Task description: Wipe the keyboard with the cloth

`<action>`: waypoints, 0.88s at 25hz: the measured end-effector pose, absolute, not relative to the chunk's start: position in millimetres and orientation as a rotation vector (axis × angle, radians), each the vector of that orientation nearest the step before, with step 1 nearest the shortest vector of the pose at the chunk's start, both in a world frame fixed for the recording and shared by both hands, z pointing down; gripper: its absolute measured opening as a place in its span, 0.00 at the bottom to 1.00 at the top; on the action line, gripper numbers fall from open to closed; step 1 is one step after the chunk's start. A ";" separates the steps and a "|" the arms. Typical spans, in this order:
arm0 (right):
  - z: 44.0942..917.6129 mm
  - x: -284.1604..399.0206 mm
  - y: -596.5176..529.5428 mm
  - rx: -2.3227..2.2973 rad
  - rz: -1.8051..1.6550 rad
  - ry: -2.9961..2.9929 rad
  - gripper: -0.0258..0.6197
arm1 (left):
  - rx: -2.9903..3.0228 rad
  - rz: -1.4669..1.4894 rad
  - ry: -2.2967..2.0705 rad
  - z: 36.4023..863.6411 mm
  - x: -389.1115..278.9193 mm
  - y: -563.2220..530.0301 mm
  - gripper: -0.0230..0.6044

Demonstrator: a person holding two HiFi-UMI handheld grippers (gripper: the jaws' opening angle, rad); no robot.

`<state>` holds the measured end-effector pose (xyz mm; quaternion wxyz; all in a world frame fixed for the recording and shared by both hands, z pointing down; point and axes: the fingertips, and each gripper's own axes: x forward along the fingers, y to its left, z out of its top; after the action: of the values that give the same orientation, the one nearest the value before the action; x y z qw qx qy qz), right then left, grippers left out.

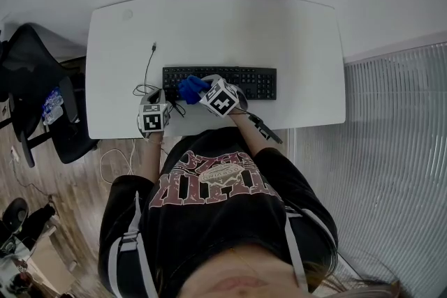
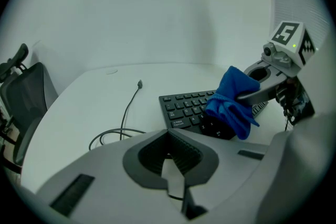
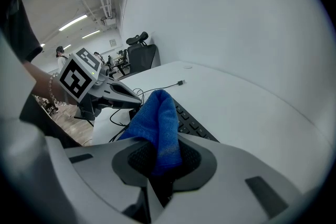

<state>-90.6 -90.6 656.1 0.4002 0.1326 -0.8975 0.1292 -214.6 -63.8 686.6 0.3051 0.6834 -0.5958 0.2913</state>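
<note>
Two claws, one busy: our right claw (image 3: 157,168) grips the blue cloth (image 3: 156,115) over the keyboard's (image 1: 246,81) left end on the desk (image 1: 209,24). Our left claw (image 2: 169,165) is clenched on nothing. We judge wiping is barely begun; next, press down and sweep right along the keys.

keyboard (image 1: 237,82) as landmark. beyond its far edge: wide bare table (image 1: 209,31), open. off its right end: bare strip, passable. off its left end: loose cable (image 1: 148,66) loops and trails away. left keys blocked by cloth (image 1: 188,87) pinched in right gripper (image 1: 202,93); left gripper (image 1: 159,94), jaws together, crowds near-left corner. right keys uncovered.
</note>
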 end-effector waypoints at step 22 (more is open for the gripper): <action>659.5 -27.9 -100.6 0.401 0.371 -2.214 0.14 | 1.796 0.792 -1.581 685.6 -215.9 -64.1 0.09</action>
<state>-27.9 -100.6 659.5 0.4173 0.1598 -0.8823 0.1479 -215.9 -64.1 685.6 0.3056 0.6785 -0.5972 0.2993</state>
